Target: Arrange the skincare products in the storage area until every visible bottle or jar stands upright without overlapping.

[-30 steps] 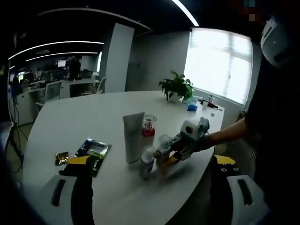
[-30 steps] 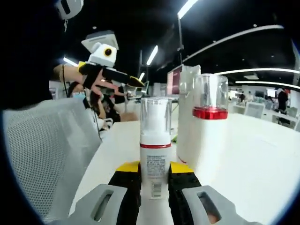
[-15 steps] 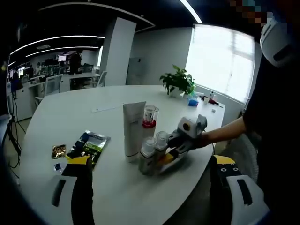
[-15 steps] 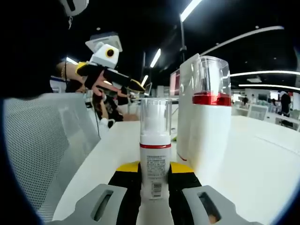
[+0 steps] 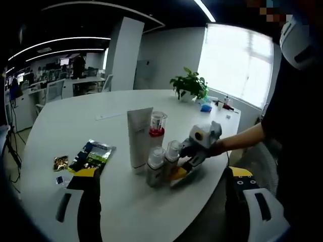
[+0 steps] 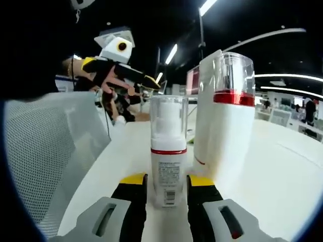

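In the left gripper view a white tube [image 5: 139,138] and a tall white bottle with a red band and clear cap [image 5: 156,128] stand upright on the white table [image 5: 75,126]. Two small clear-capped bottles [image 5: 155,166] [image 5: 171,154] stand just in front of them. A hand holds my right gripper [image 5: 179,171] low against these two. In the right gripper view a small bottle [image 6: 168,166] stands upright between the jaws of my right gripper [image 6: 167,180], with a thin gap on each side. The tall bottle [image 6: 224,126] rises close behind it. My left gripper [image 5: 162,172] is open, well back from the group.
A dark printed packet [image 5: 93,155] and a small gold sachet [image 5: 60,162] lie left of the bottles. A potted plant [image 5: 191,89] stands at the table's far side. A mesh chair back [image 6: 45,151] sits beside the table edge. The person's arm [image 5: 242,141] reaches in.
My right jaws were pressed on the small bottle and now stand slightly apart from it. The bottle group sits a little nearer the tube. My left gripper stays raised and open.
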Demonstrator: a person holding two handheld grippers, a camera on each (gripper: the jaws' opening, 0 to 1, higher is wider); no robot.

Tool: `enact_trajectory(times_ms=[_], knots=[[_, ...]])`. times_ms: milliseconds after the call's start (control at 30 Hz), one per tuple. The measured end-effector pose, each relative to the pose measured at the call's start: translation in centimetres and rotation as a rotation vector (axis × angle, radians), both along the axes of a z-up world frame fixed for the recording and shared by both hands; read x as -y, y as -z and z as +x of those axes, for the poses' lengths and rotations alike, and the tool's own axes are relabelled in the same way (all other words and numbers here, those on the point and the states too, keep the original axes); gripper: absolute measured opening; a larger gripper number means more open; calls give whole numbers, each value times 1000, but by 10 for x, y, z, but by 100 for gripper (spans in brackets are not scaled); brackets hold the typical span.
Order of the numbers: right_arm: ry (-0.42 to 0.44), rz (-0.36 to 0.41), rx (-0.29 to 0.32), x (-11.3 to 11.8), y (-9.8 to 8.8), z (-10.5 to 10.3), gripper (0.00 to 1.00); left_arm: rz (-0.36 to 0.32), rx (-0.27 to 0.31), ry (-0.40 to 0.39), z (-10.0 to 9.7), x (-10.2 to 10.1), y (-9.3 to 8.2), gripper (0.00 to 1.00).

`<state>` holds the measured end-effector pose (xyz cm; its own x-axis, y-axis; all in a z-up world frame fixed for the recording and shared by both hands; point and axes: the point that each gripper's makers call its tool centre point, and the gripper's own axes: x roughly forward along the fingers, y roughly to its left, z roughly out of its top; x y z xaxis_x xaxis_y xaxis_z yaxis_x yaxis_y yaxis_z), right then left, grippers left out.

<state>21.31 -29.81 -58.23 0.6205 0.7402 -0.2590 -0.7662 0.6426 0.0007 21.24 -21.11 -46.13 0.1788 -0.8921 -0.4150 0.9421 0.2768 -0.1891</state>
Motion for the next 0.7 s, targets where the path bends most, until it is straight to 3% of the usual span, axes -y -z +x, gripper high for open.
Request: enact_trajectory(times_ms=[367, 500, 700], knots=[[81, -87, -64, 24, 9, -15, 20, -9, -4, -7, 0, -1, -8, 96], [114, -99, -79, 23, 10, -17, 14, -14, -10, -8, -1, -2, -9, 96], [117, -103, -94, 14, 12, -17, 14, -13, -23, -8, -1, -4, -7, 96]])
